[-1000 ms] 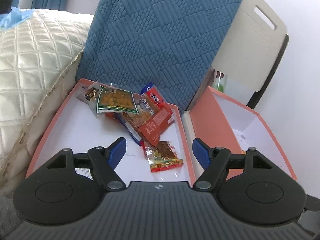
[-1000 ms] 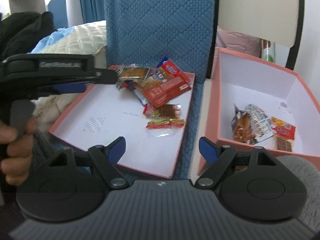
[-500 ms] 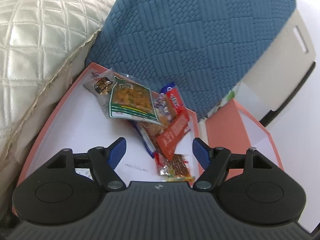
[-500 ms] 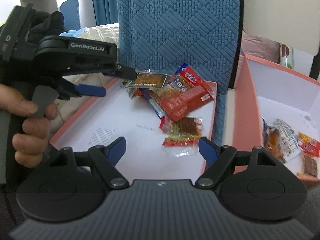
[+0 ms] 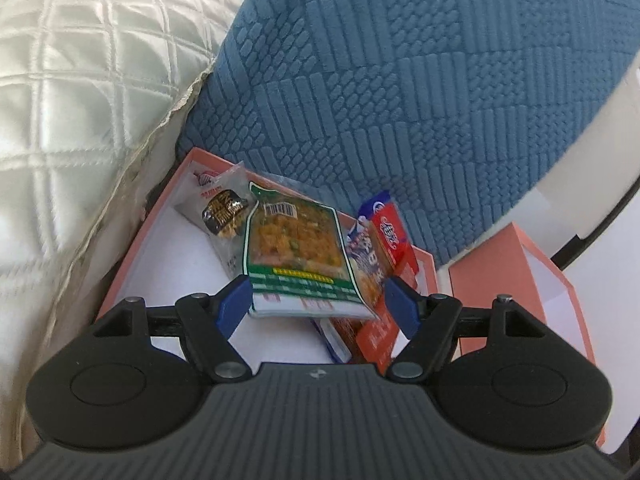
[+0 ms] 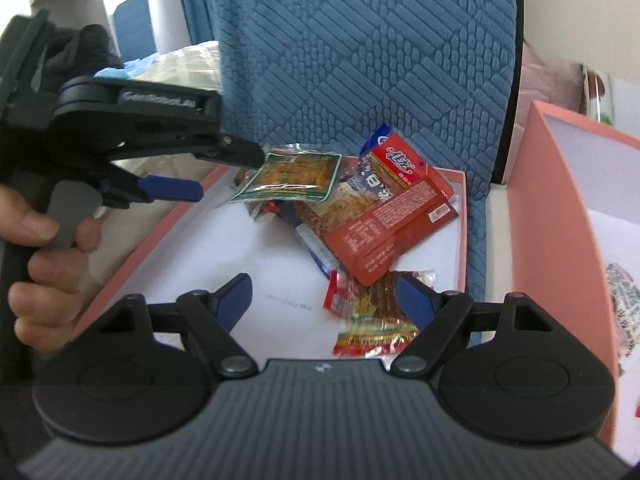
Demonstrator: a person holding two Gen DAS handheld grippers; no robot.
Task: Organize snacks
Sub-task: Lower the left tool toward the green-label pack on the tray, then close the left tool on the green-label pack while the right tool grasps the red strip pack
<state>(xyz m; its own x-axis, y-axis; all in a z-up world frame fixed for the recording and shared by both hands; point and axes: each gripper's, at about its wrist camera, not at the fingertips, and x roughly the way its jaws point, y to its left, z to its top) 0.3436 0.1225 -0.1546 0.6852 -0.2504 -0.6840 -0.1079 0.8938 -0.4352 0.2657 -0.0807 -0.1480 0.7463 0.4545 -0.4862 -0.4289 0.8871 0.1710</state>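
Note:
A heap of snack packets lies at the far end of a shallow pink tray (image 5: 132,248) with a white floor. On top is a green-edged packet (image 5: 296,264) of orange snack. It sits between the blue pads of my left gripper (image 5: 318,300), which is open; no pad presses on it. In the right wrist view the left gripper (image 6: 228,174) comes in from the left, its upper finger at the green-edged packet's (image 6: 296,176) corner. A red packet (image 6: 392,220) lies beside it. My right gripper (image 6: 324,292) is open above the tray floor, a small red-and-yellow packet (image 6: 372,316) by its right finger.
A deeper pink box (image 6: 552,200) stands right of the tray and holds a few packets (image 6: 624,300). A blue quilted cushion (image 5: 400,100) rises behind the tray, a cream quilted pillow (image 5: 80,100) to its left. A person's hand (image 6: 44,248) grips the left tool's handle.
Both grippers have moved in toward the snack heap. The left one has rolled and dropped, so the green-edged packet now lies between its pads. The right one has shifted left over the tray.

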